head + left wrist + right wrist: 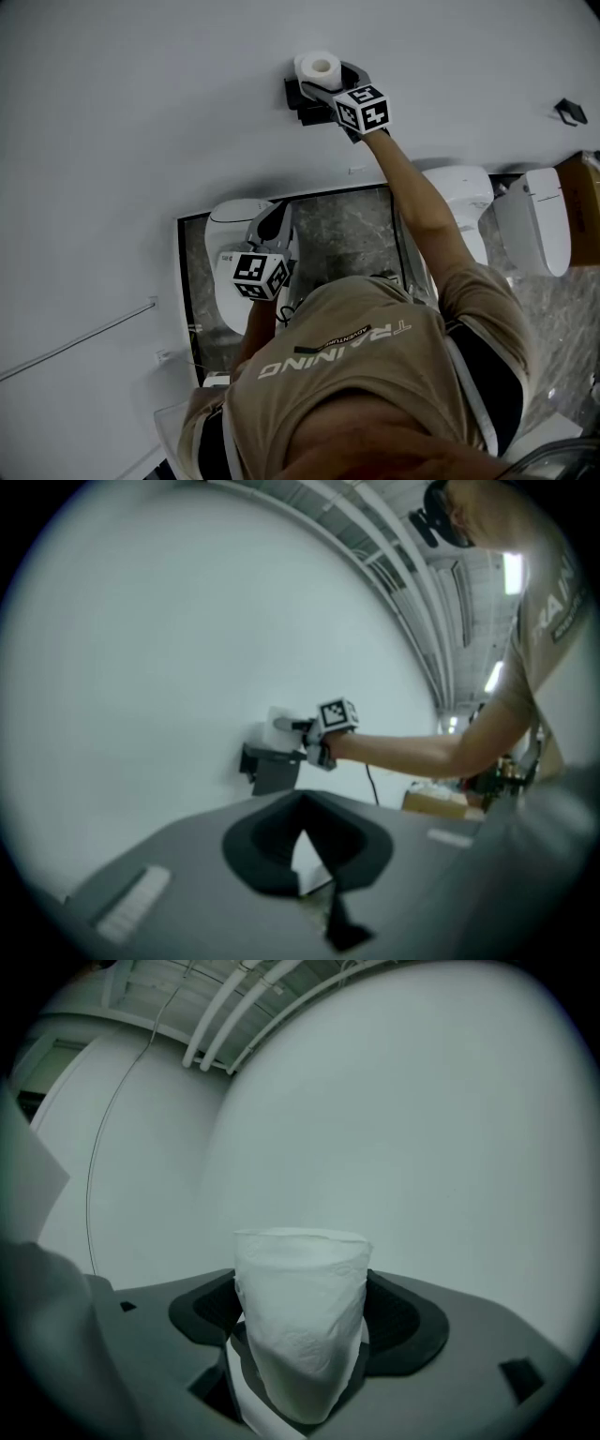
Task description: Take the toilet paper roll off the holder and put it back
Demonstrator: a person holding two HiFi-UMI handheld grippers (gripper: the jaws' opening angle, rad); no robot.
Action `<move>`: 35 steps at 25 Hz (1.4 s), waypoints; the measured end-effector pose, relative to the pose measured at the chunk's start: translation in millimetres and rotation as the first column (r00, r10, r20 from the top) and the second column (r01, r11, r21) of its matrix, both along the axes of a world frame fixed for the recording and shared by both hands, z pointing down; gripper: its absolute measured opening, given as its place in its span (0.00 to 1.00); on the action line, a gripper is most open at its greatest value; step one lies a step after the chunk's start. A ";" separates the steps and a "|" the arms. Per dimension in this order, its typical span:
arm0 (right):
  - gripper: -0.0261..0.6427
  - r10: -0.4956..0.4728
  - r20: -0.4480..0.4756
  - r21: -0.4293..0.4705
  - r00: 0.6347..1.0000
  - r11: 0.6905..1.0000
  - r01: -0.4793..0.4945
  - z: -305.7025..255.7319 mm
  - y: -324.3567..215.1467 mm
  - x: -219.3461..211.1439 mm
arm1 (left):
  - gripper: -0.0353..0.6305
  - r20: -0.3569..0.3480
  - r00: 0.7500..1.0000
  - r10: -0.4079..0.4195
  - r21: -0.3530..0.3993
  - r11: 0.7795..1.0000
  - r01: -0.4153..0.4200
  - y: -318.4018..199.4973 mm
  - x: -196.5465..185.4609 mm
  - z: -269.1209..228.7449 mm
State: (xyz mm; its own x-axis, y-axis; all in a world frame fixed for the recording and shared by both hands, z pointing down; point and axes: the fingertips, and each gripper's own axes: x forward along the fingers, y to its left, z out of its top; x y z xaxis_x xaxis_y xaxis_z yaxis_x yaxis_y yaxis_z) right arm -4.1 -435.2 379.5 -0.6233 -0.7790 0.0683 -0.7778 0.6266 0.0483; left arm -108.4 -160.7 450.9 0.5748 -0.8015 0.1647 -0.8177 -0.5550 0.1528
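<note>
The white toilet paper roll (317, 67) is upright by the white wall, just above the black holder (300, 101). My right gripper (323, 81) is shut on the roll, one jaw on each side. In the right gripper view the roll (300, 1316) fills the space between the jaws, with a loose sheet hanging below it. In the left gripper view the roll (281, 721) sits over the holder (272, 767), with the right gripper (296, 726) on it. My left gripper (273, 221) is held low over a toilet, shut and holding nothing; its tips (302, 801) meet.
A white toilet (234, 220) stands below the left gripper, and two more toilets (466, 192) (534, 220) stand to the right. A thin rail (80, 339) runs along the wall at left. A small black hook (569, 111) is on the wall at right. A cardboard box (439, 802) lies on the floor.
</note>
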 end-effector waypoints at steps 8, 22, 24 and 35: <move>0.56 0.046 -0.063 -0.067 0.997 0.996 -0.051 18.3 -19.0 -3.7 | 0.06 -0.002 0.999 -0.033 0.016 0.999 0.033 -7.0 -15.0 -7.9; 0.56 0.070 -0.016 -0.074 0.997 0.995 -0.071 18.5 -18.7 6.2 | 0.06 -0.001 1.000 -0.022 -0.004 1.000 0.022 -4.6 -13.9 -0.3; 0.56 0.073 -0.017 -0.063 0.997 0.995 -0.074 16.2 -17.1 11.5 | 0.06 0.004 1.000 -0.021 -0.004 1.000 0.021 -3.9 -15.5 0.0; 0.56 0.107 0.005 -0.097 0.994 0.990 -0.106 43.6 16.1 46.6 | 0.06 0.009 0.999 0.040 -0.031 0.999 -0.039 6.9 0.2 9.3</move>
